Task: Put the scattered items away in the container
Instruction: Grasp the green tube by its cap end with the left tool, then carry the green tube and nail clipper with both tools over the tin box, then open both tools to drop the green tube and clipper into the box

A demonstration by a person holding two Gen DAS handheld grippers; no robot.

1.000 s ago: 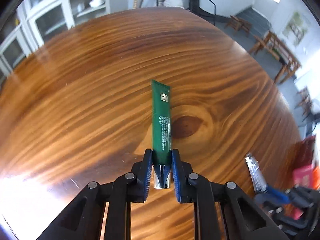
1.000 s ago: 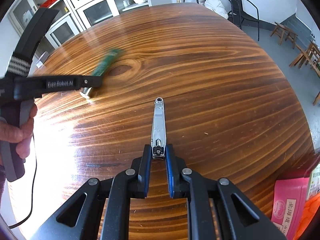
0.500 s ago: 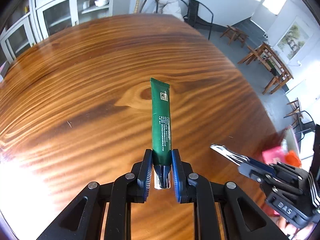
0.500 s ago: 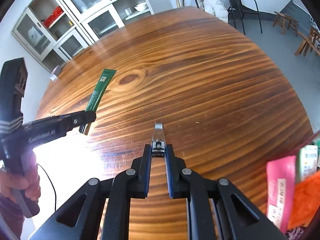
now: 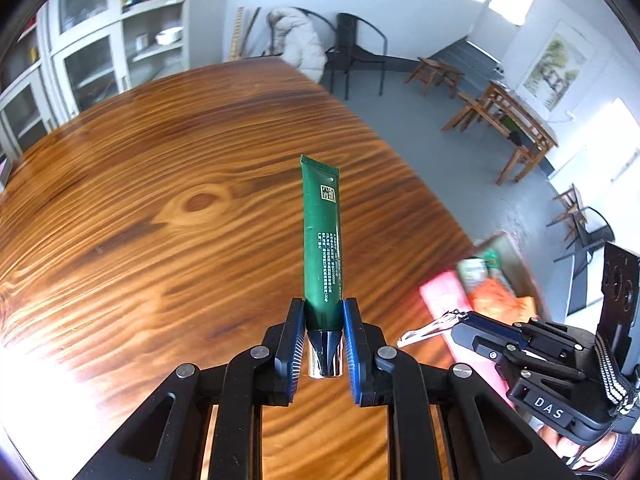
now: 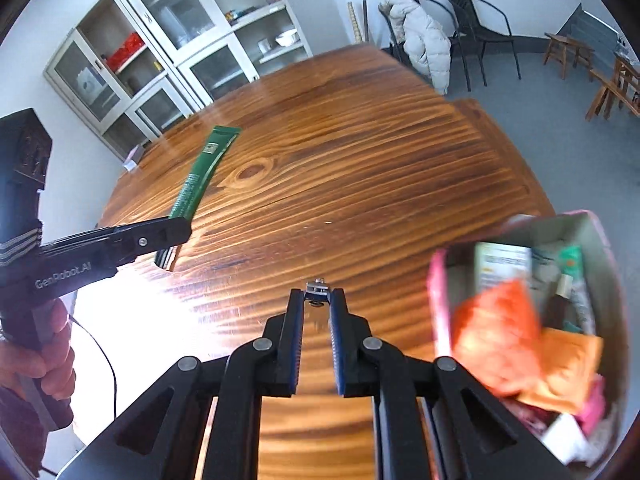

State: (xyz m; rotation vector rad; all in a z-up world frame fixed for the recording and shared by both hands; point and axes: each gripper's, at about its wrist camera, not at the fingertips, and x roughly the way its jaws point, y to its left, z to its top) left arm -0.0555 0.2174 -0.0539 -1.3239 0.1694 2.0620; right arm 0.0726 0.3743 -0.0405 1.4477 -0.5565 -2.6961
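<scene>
Carrying, both loads clear of counter (image 6: 360, 184) | left gripper (image 5: 322, 344) fingers clenched on green tube (image 5: 321, 236), long axis straight ahead | right gripper (image 6: 314, 316) fingers clenched on nail clipper (image 6: 317, 289) | container (image 6: 596, 248) at counter's right edge, nearer right gripper

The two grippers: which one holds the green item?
The left gripper holds it: a green tube, clamped near its cap. The right gripper is shut on nail clippers, small and metal.

"DAS" on right tool (image 5: 452, 322)
</scene>
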